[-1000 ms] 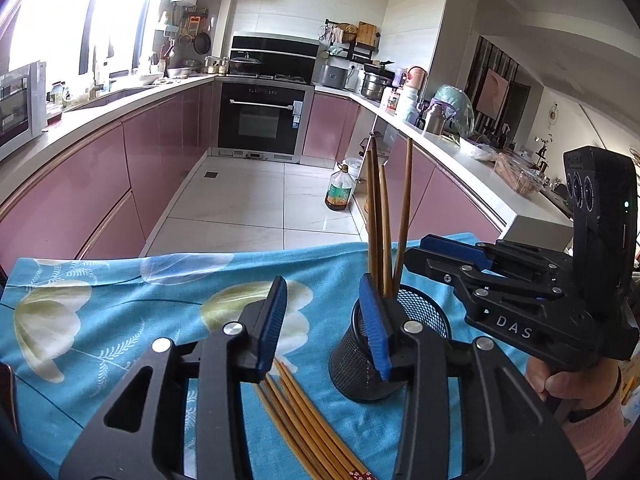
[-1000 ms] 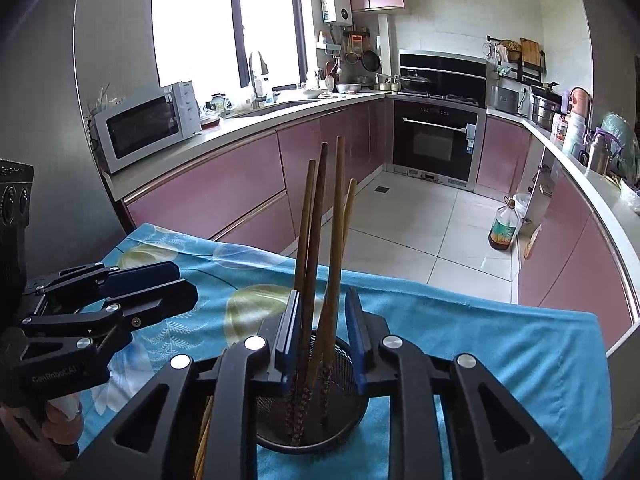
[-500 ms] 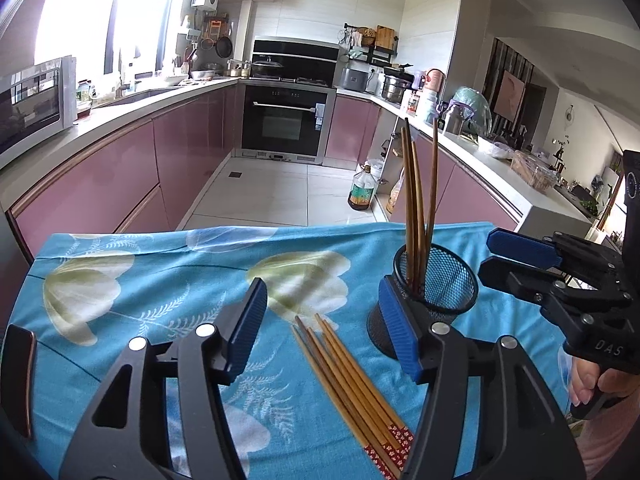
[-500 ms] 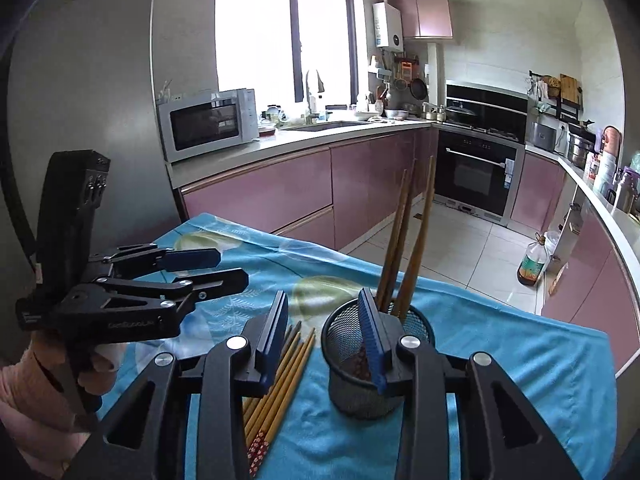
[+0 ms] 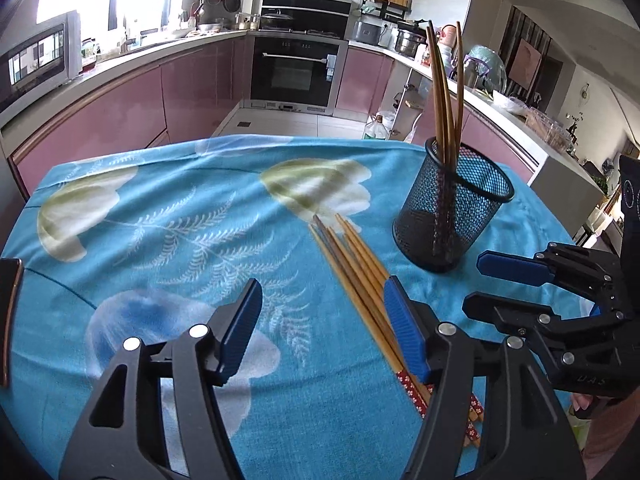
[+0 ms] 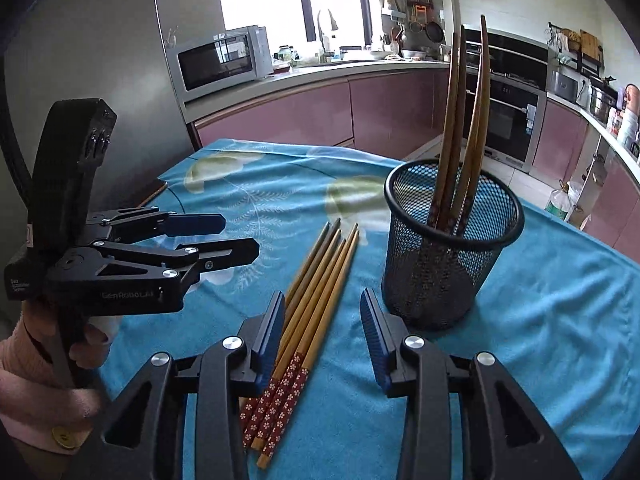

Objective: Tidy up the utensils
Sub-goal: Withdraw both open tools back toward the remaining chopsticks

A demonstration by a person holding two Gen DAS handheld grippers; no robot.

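A: Where are the chopsticks lying?

B: A bundle of loose chopsticks (image 6: 316, 292) is lying flat on the blue floral tablecloth (image 5: 168, 216), just beside a black mesh holder (image 6: 448, 248). Several darker chopsticks (image 6: 460, 128) are standing upright inside the holder.

A: What are the grippers doing?

B: The right gripper (image 6: 322, 322) is hovering over the bundle's patterned ends, jaws spread wide, gripping nothing. The left gripper (image 5: 322, 322) is also gaping wide, empty.

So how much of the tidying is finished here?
Partly done: a few chopsticks already stand in the mesh cup. Nothing is in hand; the left gripper and right gripper are both open. A bundle of chopsticks lies on the blue cloth, waiting to go in.
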